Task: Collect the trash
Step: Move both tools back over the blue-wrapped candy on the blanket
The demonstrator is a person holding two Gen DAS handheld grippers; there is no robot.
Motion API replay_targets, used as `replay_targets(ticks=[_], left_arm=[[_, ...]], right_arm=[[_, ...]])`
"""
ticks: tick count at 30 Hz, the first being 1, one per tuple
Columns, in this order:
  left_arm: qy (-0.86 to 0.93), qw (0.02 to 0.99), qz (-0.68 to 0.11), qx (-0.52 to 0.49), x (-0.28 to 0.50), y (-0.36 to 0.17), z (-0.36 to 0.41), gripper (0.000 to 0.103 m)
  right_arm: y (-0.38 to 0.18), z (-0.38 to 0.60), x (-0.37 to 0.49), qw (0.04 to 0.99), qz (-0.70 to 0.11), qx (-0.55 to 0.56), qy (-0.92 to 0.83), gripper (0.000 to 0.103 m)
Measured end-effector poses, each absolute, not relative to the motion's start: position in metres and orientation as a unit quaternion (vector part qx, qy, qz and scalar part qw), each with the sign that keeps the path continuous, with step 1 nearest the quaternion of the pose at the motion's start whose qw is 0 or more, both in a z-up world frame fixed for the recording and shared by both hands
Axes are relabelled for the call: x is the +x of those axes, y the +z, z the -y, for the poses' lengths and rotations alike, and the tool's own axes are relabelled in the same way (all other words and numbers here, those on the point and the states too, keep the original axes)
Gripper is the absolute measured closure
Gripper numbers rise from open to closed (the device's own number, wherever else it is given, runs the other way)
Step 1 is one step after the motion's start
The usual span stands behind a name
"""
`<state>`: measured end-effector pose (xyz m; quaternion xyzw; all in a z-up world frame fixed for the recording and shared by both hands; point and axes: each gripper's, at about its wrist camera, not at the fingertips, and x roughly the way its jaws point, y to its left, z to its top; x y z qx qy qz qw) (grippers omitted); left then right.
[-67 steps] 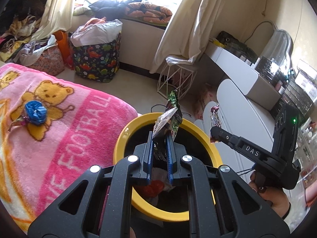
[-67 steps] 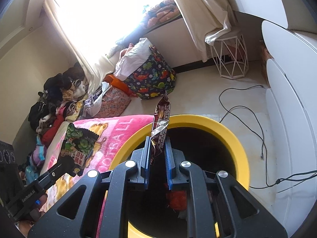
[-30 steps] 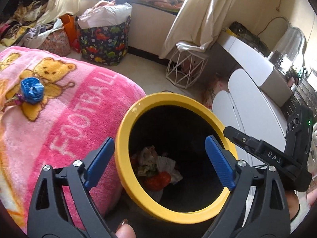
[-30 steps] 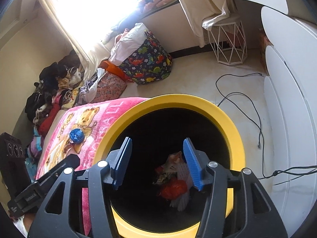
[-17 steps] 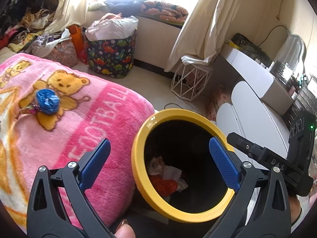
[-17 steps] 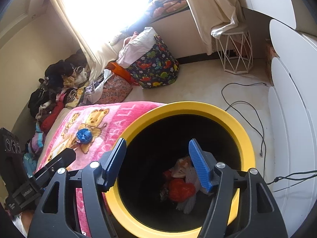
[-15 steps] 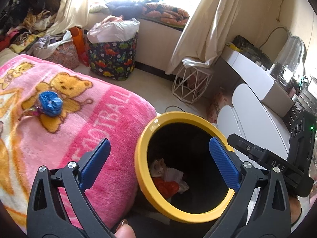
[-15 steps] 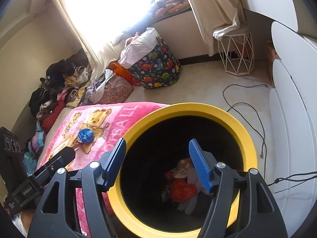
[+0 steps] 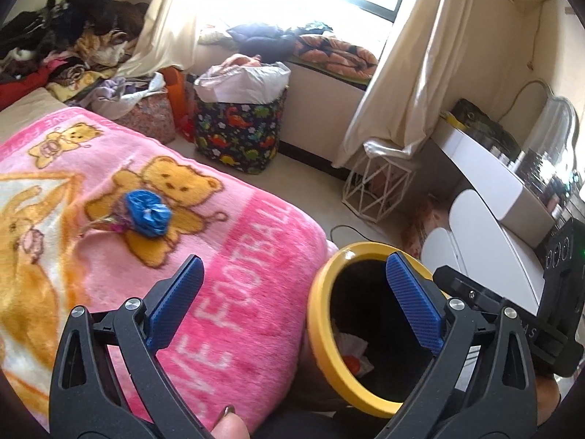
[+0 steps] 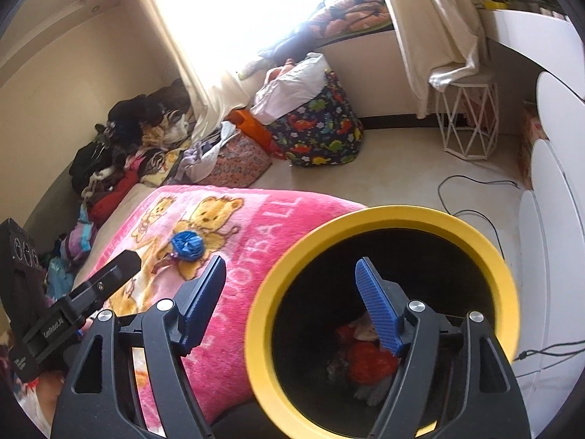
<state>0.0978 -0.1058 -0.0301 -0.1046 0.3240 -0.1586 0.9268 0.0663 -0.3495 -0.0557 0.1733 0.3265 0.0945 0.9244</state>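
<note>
Left tool (image 9: 292,292) wide apart, empty; right tool (image 10: 290,301) opening, empty; bin (image 10: 384,216) mouth-up.

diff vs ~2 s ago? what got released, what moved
Both tongs, left and right, let go of their snack wrappers over the yellow-rimmed bin and are now empty; the right jaws are still opening. Both views swung from the bin toward the pink blanket. The blue wad stayed put.
</note>
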Motion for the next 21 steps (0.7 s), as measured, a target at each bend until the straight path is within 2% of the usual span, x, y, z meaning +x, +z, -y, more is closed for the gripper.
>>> replay_targets(ticks=[21], left_arm=[[-0.013, 0.921, -0.331, -0.206, 0.127, -0.057, -0.060, 0.011]], right_arm=[[-0.079, 0.195, 0.168, 0.907, -0.360, 0.086, 0.203, 0.032]])
